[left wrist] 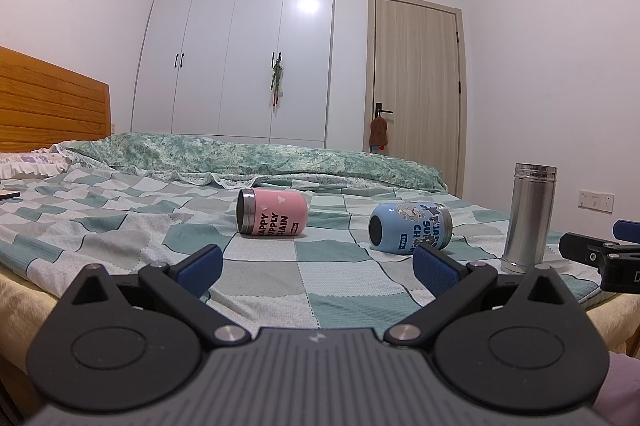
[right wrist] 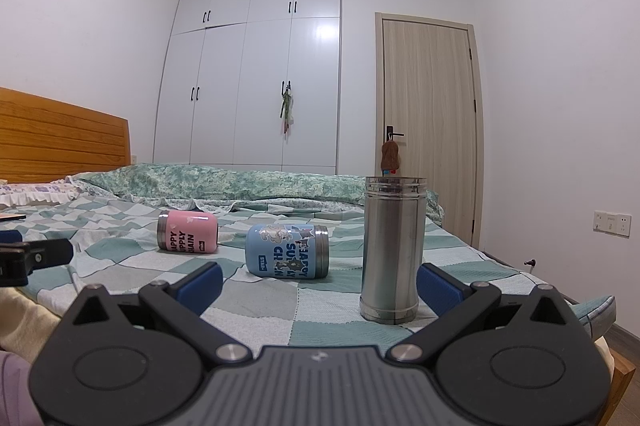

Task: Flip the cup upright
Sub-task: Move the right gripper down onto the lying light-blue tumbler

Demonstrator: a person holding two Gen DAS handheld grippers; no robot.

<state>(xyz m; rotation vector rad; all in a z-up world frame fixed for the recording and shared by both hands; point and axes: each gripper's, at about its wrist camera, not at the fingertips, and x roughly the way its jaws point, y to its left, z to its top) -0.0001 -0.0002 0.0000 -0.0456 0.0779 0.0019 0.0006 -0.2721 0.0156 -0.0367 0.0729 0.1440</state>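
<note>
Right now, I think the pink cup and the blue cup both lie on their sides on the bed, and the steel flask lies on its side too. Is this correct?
Not quite. The pink cup and the blue cup do lie on their sides on the bed, but the steel flask stands upright; the right wrist view shows this clearly.

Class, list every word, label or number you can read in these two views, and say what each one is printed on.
"APPY UPPLY HAIN": pink cup, lying on its side; the first letters are hidden by its curve.
"SU... CH...": blue cup, on its side, print upside down; the top word is too distorted to read.
Small dark tags on both cups: too small to read.
Steel flask, wall socket, wardrobe: no text.
</note>
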